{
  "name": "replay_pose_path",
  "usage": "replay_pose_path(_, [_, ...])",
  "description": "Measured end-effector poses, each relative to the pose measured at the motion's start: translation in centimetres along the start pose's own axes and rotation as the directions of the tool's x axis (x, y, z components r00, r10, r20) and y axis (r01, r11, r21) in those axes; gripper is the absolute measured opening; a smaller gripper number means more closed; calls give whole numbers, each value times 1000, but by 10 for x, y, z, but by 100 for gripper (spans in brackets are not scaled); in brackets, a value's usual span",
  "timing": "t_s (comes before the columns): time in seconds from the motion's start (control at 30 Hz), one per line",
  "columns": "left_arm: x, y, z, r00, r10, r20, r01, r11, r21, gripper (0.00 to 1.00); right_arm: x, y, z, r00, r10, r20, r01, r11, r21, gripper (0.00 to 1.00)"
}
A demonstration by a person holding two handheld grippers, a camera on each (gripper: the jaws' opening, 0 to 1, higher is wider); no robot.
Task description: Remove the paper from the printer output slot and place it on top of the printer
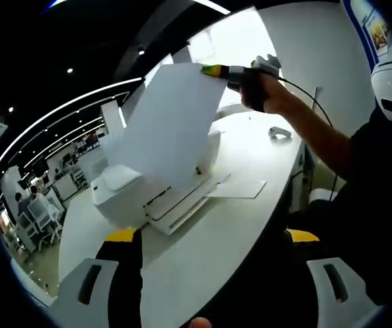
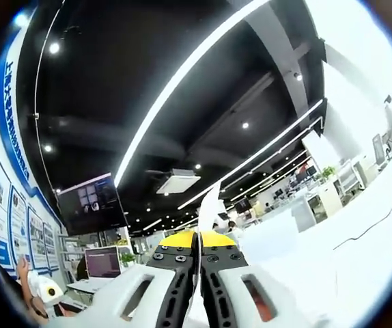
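right gripper (image 2: 199,239) fingers clamp the paper (image 1: 169,126) at upper centre, above the printer (image 1: 155,188); left gripper (image 1: 210,273) fingers stand apart.

— What blocks the way to the white box-shaped printer (image 1: 124,195)?

— A large white paper sheet (image 1: 169,126) hangs tilted above it, pinched at its top corner by the right gripper (image 1: 216,70), screening the printer's top and rear.

— And open room?

— The white rounded tabletop (image 1: 237,225) lies bare toward the left gripper (image 1: 210,239), apart from a flat white sheet (image 1: 240,189) beside the printer's extended tray (image 1: 182,208).
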State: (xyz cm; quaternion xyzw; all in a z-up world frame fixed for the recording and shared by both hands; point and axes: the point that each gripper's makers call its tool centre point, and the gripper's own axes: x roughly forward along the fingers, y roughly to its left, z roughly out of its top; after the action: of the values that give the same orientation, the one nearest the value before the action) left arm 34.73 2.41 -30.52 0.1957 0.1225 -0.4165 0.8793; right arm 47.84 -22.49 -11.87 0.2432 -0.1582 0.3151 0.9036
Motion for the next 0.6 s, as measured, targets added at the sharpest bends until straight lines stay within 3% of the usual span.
replay_pose_path(0.6, [-1, 1, 1, 1000, 2, 3, -2, 1000, -2, 87, 4, -22, 1, 999, -45, 30, 44, 998, 47, 0])
